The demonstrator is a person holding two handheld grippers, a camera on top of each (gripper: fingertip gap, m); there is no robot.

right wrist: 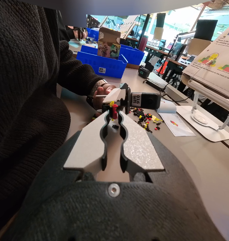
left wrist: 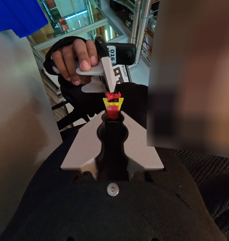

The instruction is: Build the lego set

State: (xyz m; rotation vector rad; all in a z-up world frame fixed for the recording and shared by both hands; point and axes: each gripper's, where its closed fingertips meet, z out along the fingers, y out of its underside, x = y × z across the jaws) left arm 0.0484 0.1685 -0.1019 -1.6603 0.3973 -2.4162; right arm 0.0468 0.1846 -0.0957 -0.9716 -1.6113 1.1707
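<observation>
Gripping a small red and yellow lego model (left wrist: 113,108) at its lower red block, the left gripper (left wrist: 113,114) has its grey fingertips closed against the model's two sides, so the build sticks out past the tips with its yellow wedge pieces and a red part on top. The right gripper (left wrist: 112,90) comes at that top red part from above, its fingertips touching it; in its own view the right gripper (right wrist: 113,114) has the red and yellow build between its tips with the jaws narrowed on it. Both tools are raised above the table (right wrist: 170,150). Loose black, red and yellow pieces (right wrist: 145,118) lie scattered there, beside an open instruction booklet (right wrist: 176,123).
</observation>
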